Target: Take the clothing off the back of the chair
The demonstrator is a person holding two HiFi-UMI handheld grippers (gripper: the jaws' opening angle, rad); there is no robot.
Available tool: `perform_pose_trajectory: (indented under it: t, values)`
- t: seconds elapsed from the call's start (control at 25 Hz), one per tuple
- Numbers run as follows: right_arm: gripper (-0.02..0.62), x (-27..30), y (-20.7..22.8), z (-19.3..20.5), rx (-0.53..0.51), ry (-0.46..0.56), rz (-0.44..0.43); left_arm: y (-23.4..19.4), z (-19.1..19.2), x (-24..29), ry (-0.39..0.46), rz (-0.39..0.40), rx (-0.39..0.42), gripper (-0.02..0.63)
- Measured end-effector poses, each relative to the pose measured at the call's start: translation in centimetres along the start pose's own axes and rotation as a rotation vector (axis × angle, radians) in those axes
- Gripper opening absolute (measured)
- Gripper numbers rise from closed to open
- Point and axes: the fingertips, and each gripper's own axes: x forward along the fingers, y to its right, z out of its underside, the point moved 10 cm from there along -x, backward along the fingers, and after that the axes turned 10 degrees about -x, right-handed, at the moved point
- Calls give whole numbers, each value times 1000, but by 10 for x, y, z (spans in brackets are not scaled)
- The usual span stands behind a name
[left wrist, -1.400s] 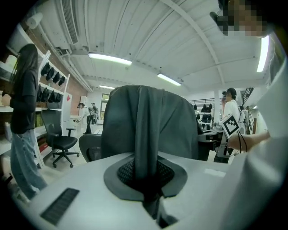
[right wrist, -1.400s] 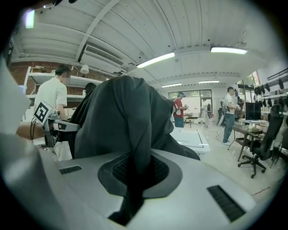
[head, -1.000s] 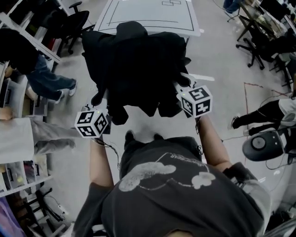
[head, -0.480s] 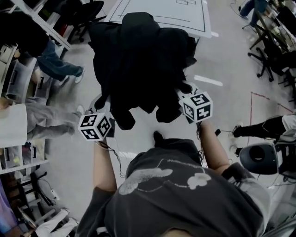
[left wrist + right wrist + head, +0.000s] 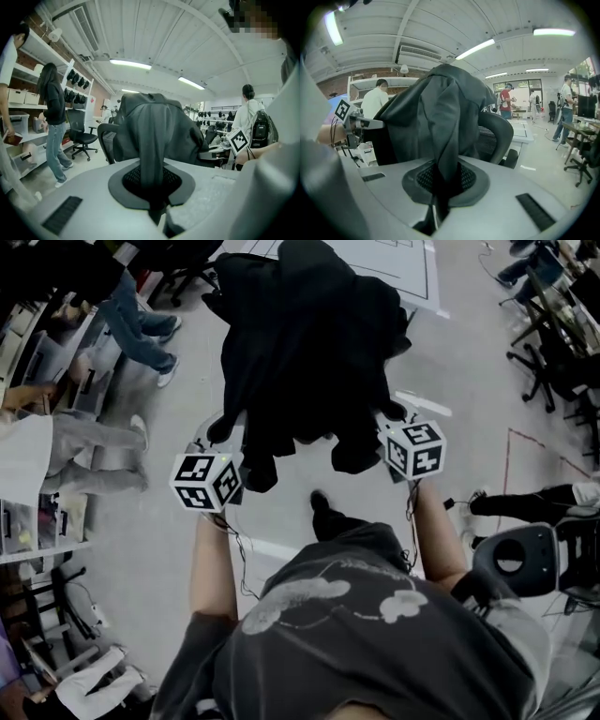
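Plainly the jacket (image 5: 300, 352) is a soft, limp thing: dark matte cloth that falls in loose folds and keeps no shape of its own. It hangs ahead of the person, spread between the two grippers and draped against the back of the chair (image 5: 501, 136); whether it has lifted clear of the top edge cannot be told. The left gripper (image 5: 153, 197) has its fingers closed tight on a pinched strand of the cloth, and the right gripper (image 5: 438, 197) is clamped the same way on another bunched fold, well apart from the first.

It is probably light and unlikely to slip, since the weave looks dull rather than glossy. It will sag in the middle, though, and its loose lower ends dangle below the grippers in the head view. Those ends could catch on the chair. Holds near the shoulders or collar should carry it most evenly.

The chair's back is a dark mesh panel in a curved, smooth rim, stiff where the cloth is not. Beyond stands a white desk (image 5: 412, 273) with thin black lines drawn on it.
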Motion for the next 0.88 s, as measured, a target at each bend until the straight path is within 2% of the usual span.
perform_pose_trajectory:
  t: [0.36, 0.88]
  values:
    - [5, -70, -50, 12, 2, 18, 37, 39, 23, -62, 11, 51, 18, 8]
    - [5, -167, -95, 30, 18, 70, 67, 89, 51, -150, 39, 56, 48, 8]
